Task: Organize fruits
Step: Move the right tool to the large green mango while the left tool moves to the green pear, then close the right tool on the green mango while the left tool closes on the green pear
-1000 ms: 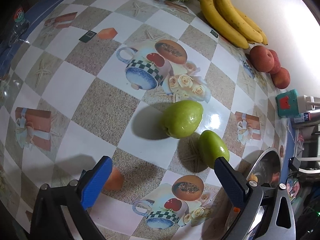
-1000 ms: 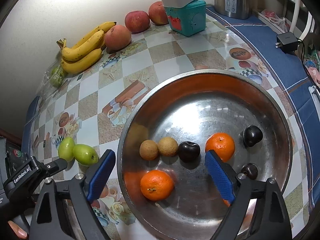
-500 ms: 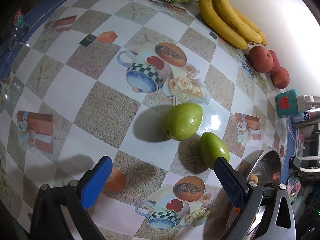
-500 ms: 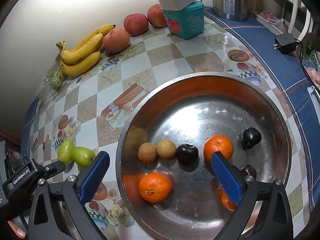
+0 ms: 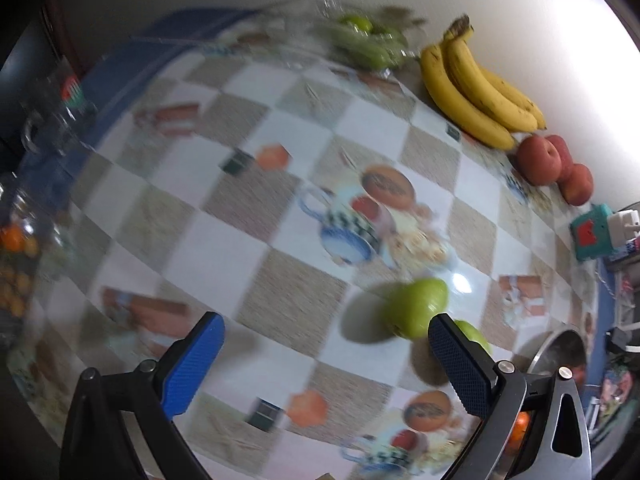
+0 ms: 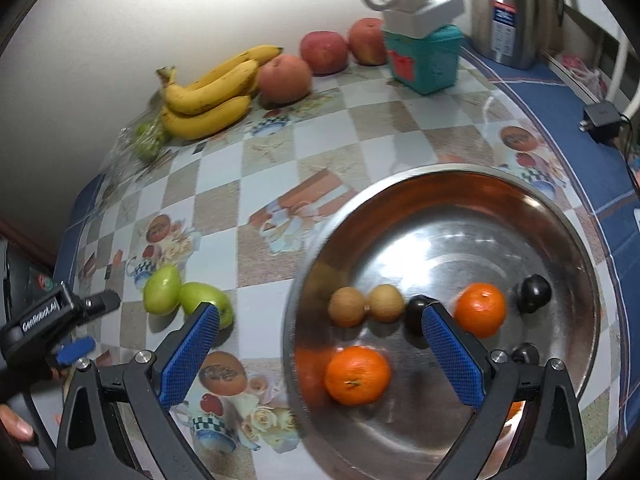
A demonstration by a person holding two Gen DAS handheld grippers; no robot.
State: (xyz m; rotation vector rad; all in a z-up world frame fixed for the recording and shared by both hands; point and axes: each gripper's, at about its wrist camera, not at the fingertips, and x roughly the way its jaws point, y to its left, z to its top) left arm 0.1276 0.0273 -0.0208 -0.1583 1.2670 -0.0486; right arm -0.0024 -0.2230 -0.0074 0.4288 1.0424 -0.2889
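Note:
Two green fruits (image 5: pixel 416 306) lie side by side on the checked tablecloth; the nearer one (image 5: pixel 474 336) is half hidden behind my left gripper's right finger. My left gripper (image 5: pixel 325 324) hangs open above the cloth, just left of them, with nothing between its pads. In the right wrist view the same pair of green fruits (image 6: pixel 162 290) sits left of the steel bowl (image 6: pixel 480 168). My right gripper (image 6: pixel 320 316) is wide open over the bowl's left rim and grips nothing. The bowl holds oranges (image 6: pixel 357 374), two brown fruits (image 6: pixel 346 306) and dark plums (image 6: pixel 534 292).
Bananas (image 6: pixel 208 92) and red apples (image 6: pixel 284 78) line the wall, beside a bag of green fruit (image 6: pixel 146 140). A teal box (image 6: pixel 424 56) topped with a power strip, a kettle (image 6: pixel 504 12) and a charger (image 6: pixel 600 116) stand at the back right.
The left view has tilted up and blurred, and the green fruits now sit lower, by the right finger. My right gripper's jaws widened and shifted left, so the bowl lies further right.

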